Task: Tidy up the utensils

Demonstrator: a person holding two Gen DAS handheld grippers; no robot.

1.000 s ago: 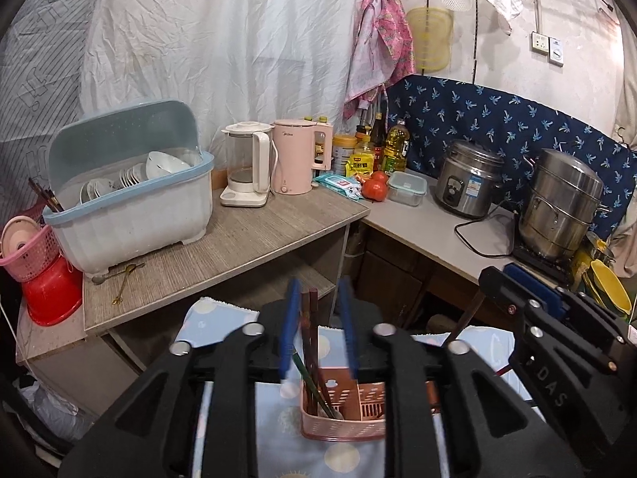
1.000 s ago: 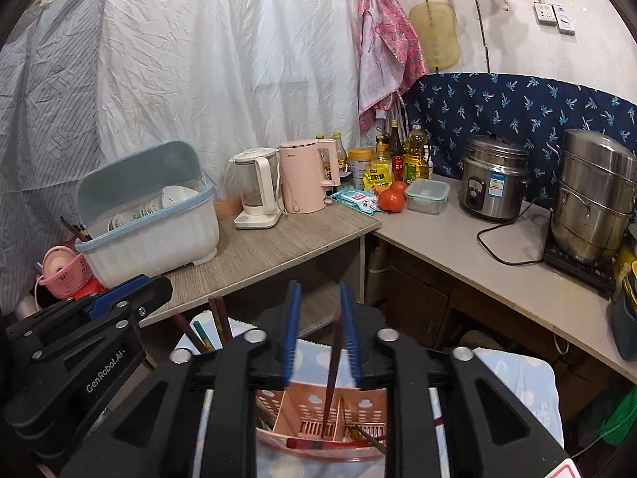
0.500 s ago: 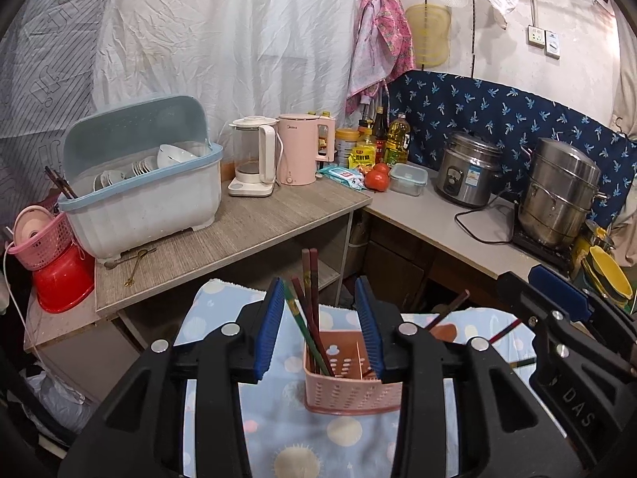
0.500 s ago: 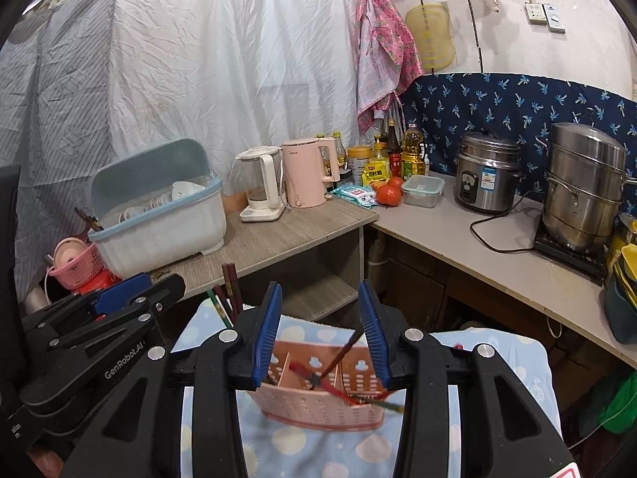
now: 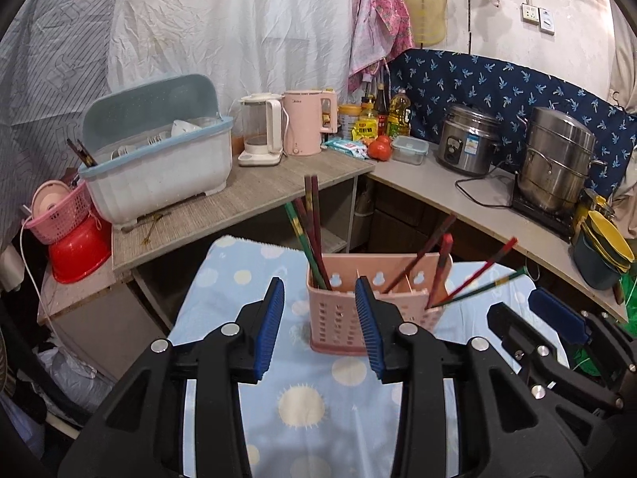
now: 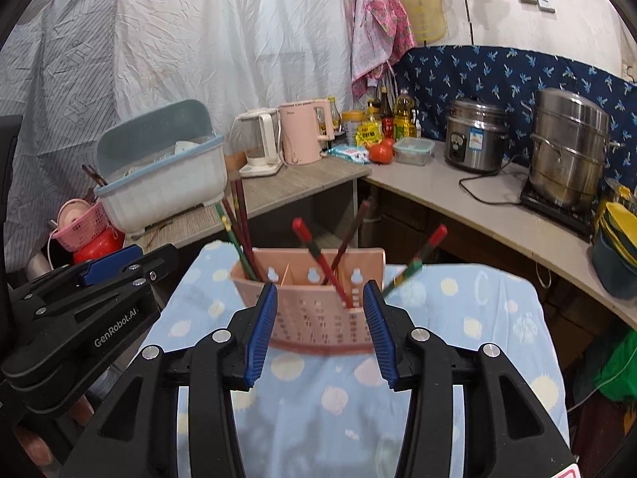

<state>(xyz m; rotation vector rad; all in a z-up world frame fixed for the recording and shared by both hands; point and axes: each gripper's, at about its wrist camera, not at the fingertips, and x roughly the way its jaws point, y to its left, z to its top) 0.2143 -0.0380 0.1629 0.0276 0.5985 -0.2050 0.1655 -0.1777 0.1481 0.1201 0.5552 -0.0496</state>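
Observation:
A pink perforated utensil basket (image 5: 350, 318) stands on a blue dotted cloth (image 5: 302, 406); it also shows in the right wrist view (image 6: 318, 318). Several red, brown and green chopsticks (image 5: 312, 235) stand in its left compartment, and several more chopsticks (image 5: 469, 279) lean out of the right side. In the right wrist view the chopsticks (image 6: 318, 255) lean both ways. My left gripper (image 5: 320, 326) is open and empty, just in front of the basket. My right gripper (image 6: 320, 322) is open and empty, its blue pads either side of the basket's near wall.
A wooden counter (image 5: 239, 207) behind holds a white dish rack (image 5: 159, 167), a glass kettle (image 5: 260, 135) and a pink kettle (image 5: 306, 123). The side counter (image 5: 458, 195) carries a rice cooker (image 5: 466, 139) and a steel pot (image 5: 557, 159). A red basin (image 5: 79, 251) sits at the left.
Both grippers opened and let go of their chopsticks, which now stand in the basket. Both grippers drew back and up from the basket.

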